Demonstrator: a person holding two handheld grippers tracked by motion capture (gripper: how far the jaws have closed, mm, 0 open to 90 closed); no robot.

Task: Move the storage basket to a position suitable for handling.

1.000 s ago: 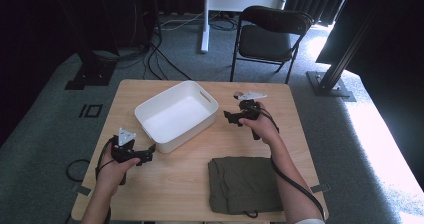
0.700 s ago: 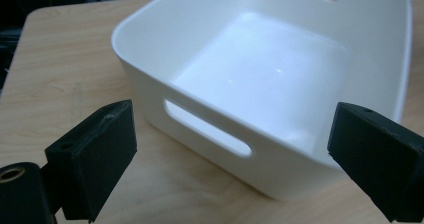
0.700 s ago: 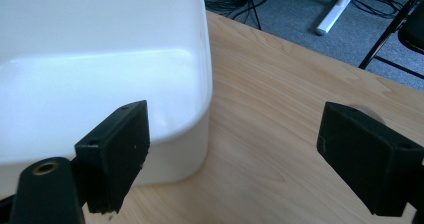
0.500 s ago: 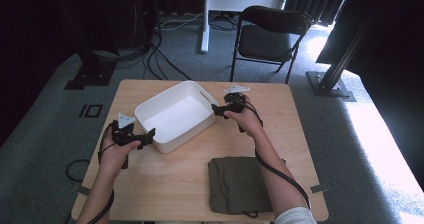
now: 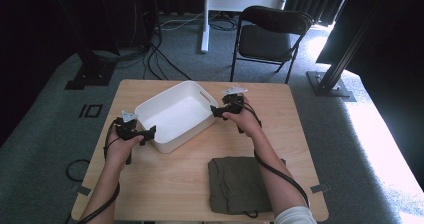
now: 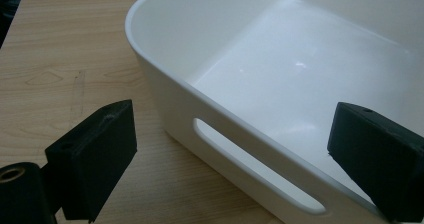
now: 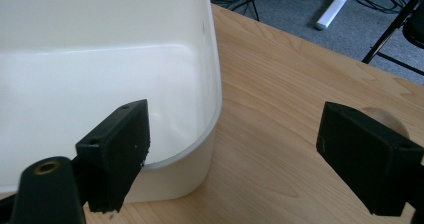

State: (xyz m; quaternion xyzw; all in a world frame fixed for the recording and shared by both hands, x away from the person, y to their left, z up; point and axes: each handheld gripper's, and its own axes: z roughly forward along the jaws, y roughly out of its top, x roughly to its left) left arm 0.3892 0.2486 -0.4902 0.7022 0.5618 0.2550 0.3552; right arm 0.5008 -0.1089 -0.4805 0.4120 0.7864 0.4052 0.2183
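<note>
**Both grippers at the white bin**

On the wooden table [image 5: 165,184] a white plastic bin [image 5: 172,115] sits a little left of the middle, turned at an angle, with nothing inside it. The left gripper [image 5: 149,132] is at the bin's near-left end; in the left gripper view its jaws stand wide, one outside over the table and the other over the bin's inside, straddling the wall with the slot handle [image 6: 260,174]. Neither jaw touches the wall. The right gripper [image 5: 216,110] is at the bin's far-right end, just beside the rim. In the right gripper view its jaws are also wide apart: one hangs over the rim at a rounded corner [image 7: 200,144], the other over bare wood. A folded olive-green cloth [image 5: 240,184] lies near the table's front edge, apart from the bin, under the person's right forearm. A black folding chair [image 5: 272,36] stands beyond the table.
</note>
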